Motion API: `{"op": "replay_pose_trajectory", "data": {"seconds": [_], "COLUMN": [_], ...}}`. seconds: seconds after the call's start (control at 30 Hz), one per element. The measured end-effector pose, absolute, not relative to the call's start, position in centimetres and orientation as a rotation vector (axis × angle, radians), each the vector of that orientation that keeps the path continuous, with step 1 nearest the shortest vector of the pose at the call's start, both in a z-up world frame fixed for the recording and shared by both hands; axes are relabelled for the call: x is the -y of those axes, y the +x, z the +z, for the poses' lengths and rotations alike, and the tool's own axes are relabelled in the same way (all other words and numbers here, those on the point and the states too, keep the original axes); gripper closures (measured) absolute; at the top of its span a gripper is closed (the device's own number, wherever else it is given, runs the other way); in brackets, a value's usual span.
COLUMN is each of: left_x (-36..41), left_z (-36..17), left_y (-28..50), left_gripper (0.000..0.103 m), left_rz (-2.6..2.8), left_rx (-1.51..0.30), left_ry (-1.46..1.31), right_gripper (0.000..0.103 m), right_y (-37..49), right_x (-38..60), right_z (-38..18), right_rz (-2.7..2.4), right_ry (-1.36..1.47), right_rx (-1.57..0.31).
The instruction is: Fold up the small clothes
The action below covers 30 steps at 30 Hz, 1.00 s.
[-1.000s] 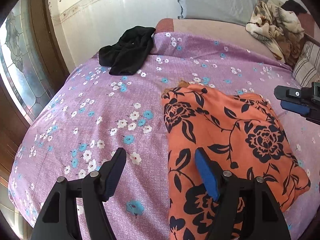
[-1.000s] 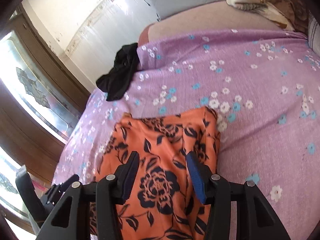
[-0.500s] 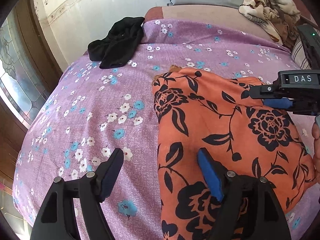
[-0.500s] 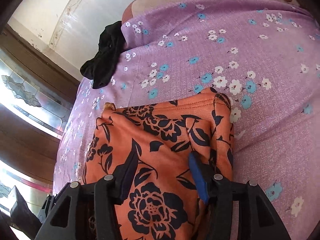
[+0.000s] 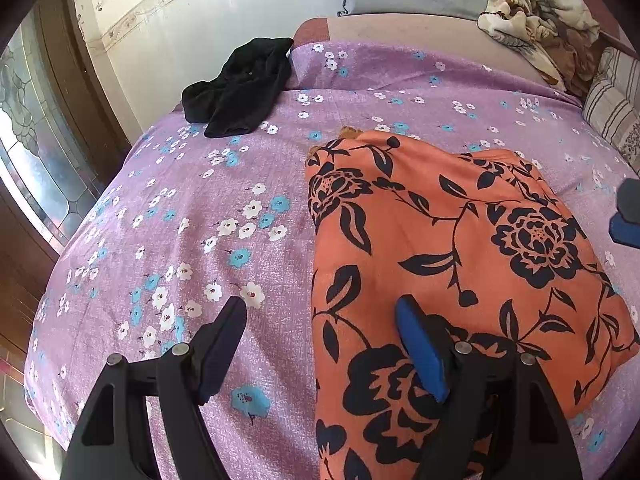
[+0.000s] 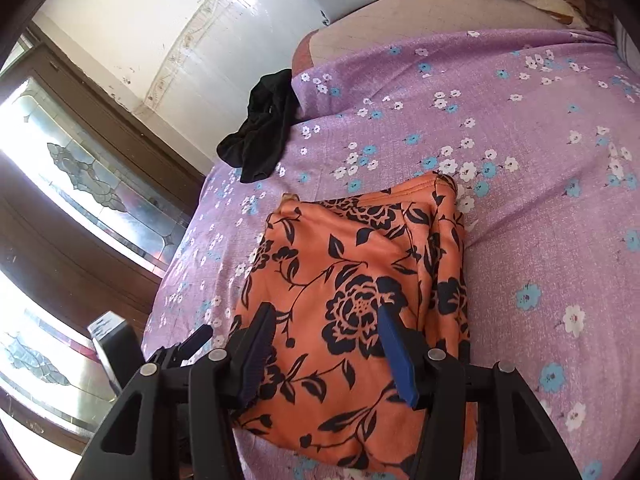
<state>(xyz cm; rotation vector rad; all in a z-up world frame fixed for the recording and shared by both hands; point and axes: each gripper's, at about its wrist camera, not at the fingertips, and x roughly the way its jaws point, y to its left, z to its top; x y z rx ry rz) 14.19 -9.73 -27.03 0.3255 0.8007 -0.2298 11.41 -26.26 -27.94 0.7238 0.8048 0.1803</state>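
Note:
An orange garment with black flowers (image 5: 460, 248) lies folded flat on the purple flowered bedsheet (image 5: 200, 208). My left gripper (image 5: 320, 332) is open and empty, straddling the garment's left edge near the bed's front. My right gripper (image 6: 326, 332) is open and empty above the same garment (image 6: 344, 280); its tip shows at the right edge of the left wrist view (image 5: 628, 216). The left gripper's fingers show at the lower left of the right wrist view (image 6: 188, 346).
A crumpled black garment (image 5: 240, 88) lies at the bed's far left corner, also seen in the right wrist view (image 6: 264, 128). A patterned blanket (image 5: 532, 20) and striped cushion (image 5: 612, 96) lie at the far right. A wooden door with glass (image 5: 24, 152) stands left.
My right gripper has pulled back from the garment towards the right and lifted away. My left gripper has drawn back slightly. The garment stays flat.

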Motion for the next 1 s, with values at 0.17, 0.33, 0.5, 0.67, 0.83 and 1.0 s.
{"op": "replay_pose_trajectory", "data": {"seconds": [0.17, 0.33, 0.5, 0.67, 0.83, 1.0], "left_x": [9.5, 9.2, 9.1, 8.8, 8.9, 8.9], "left_z": [-27.2, -27.3, -27.6, -27.7, -27.8, -27.8], "left_y": [14.1, 14.2, 14.6, 15.2, 15.1, 15.0], "left_gripper": [0.023, 0.022, 0.015, 0.014, 0.014, 0.014], "left_rz": [-0.231, -0.235, -0.230, -0.242, -0.239, -0.237], "left_rx": [-0.793, -0.801, -0.799, -0.825, -0.817, -0.818], "left_ry": [0.319, 0.299, 0.299, 0.260, 0.269, 0.263], "right_gripper": [0.051, 0.058, 0.071, 0.071, 0.071, 0.071], "right_y": [9.1, 9.9, 10.3, 10.2, 10.4, 10.3], "right_x": [25.1, 24.7, 25.8, 26.2, 25.9, 25.7], "right_z": [-27.9, -31.8, -33.3, -33.6, -33.5, -33.5], "right_rz": [0.195, 0.120, 0.136, 0.160, 0.161, 0.165], "right_ry": [0.688, 0.649, 0.683, 0.679, 0.641, 0.630], "right_rx": [-0.826, -1.009, -1.034, -1.030, -1.022, -1.012]}}
